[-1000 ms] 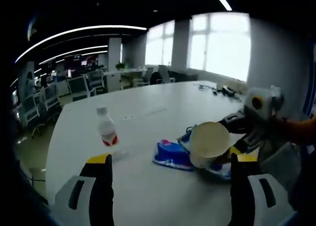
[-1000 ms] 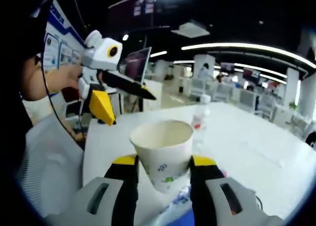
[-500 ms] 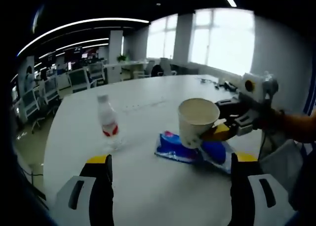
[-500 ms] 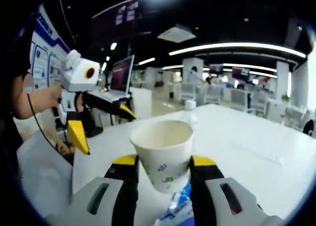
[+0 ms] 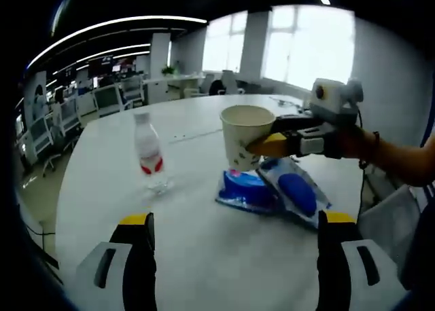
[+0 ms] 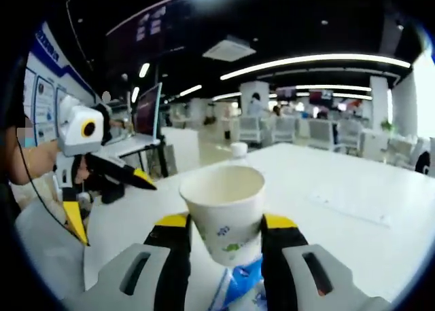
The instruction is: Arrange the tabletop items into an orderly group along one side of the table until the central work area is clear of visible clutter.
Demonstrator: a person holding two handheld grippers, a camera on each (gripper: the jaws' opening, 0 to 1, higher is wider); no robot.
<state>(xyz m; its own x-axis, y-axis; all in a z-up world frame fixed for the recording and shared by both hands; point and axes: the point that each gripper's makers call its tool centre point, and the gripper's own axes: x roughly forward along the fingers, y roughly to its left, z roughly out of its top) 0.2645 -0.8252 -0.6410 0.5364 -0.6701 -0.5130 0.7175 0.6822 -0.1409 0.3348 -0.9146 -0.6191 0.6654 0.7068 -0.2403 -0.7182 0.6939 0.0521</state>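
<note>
Jaws of right gripper (image 6: 223, 229) pinch paper cup (image 6: 224, 209) mid-wall, lifted above blue packets (image 5: 272, 192); left gripper (image 5: 234, 246) jaws spread, empty, near edge. Cup likely light, crushable: squeeze gently. Bottle (image 5: 149, 158) stands left on table (image 5: 204, 257).

Left gripper view: bottle (image 5: 149, 152) stands on table (image 5: 204, 257), left. Two snack packets (image 5: 272, 192) lie right of it, touching. Cup (image 5: 242, 137) held above packets by right gripper (image 5: 272, 145), from the right.
</note>
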